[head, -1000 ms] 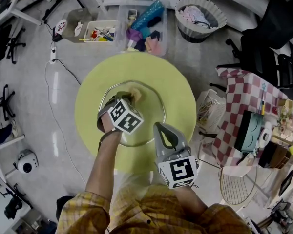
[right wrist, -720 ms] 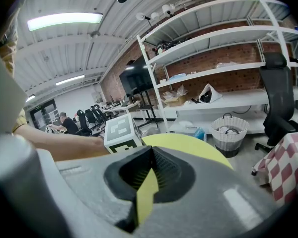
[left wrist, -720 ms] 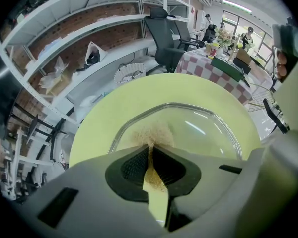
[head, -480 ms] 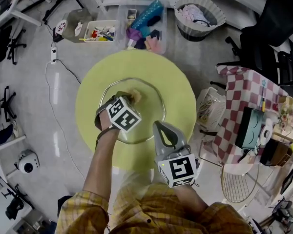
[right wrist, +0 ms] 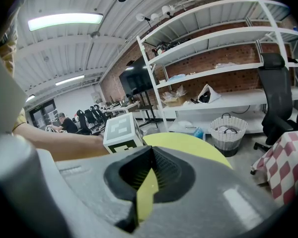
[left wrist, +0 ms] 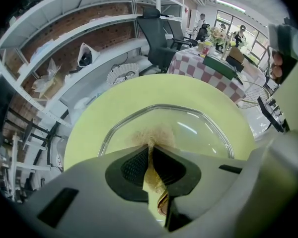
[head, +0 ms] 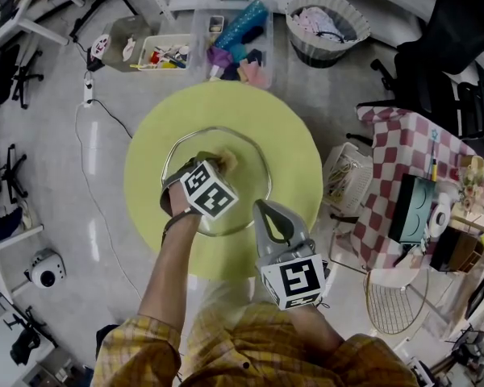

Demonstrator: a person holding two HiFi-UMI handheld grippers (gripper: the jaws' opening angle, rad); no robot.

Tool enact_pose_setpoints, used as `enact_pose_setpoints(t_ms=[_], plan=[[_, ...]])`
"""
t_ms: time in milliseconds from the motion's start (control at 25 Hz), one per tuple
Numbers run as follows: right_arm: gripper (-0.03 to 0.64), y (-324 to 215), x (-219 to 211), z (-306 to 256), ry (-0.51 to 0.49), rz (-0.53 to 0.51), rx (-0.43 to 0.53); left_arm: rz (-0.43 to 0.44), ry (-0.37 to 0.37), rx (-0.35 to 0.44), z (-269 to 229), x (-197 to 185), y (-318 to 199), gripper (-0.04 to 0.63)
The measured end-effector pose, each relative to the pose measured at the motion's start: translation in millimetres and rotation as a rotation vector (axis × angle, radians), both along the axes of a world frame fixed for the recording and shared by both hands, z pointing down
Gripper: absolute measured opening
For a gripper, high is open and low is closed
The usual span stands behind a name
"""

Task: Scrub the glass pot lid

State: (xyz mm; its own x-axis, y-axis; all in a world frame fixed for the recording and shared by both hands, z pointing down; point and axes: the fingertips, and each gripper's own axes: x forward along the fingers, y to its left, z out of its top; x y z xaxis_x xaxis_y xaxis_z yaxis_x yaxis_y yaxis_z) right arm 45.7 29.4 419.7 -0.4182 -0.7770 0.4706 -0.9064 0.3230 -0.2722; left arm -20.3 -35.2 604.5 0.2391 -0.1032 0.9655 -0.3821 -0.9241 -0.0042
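In the left gripper view, the left gripper (left wrist: 150, 145) was seen clenched on a tan scrubbing pad (left wrist: 155, 132). The pad's frayed end was pressed onto the glass pot lid (left wrist: 196, 128) just ahead of and beneath the jaws. The lid was laid flat on the round yellow surface (left wrist: 87, 128), and most of its glass was spread forward and to the right of that gripper. Being round, it showed no long axis and no pointing direction; its knob could not be made out. In the head view, the left gripper (head: 212, 162) was placed over the lid's far half. The right gripper (head: 264, 210) was held just off the lid's near right rim (head: 262, 185), closed on nothing, with only a sliver of yellow visible between its pads. The left gripper was judged the nearer one, so the scrub would be carried across the glass from there.
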Motion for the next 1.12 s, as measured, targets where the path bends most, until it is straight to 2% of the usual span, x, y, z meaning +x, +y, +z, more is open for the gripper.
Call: enact_pose_setpoints(t_ms=[640, 1120], plan=[[-0.003, 4, 11, -1, 0.002, 0.026, 0.003, 0.074, -0.006, -0.012, 1, 28, 11, 0.035], [-0.003, 4, 24, 1, 0.005, 0.051, 0.001, 0.085, 0.004, -0.003, 4, 45, 13, 0.035]])
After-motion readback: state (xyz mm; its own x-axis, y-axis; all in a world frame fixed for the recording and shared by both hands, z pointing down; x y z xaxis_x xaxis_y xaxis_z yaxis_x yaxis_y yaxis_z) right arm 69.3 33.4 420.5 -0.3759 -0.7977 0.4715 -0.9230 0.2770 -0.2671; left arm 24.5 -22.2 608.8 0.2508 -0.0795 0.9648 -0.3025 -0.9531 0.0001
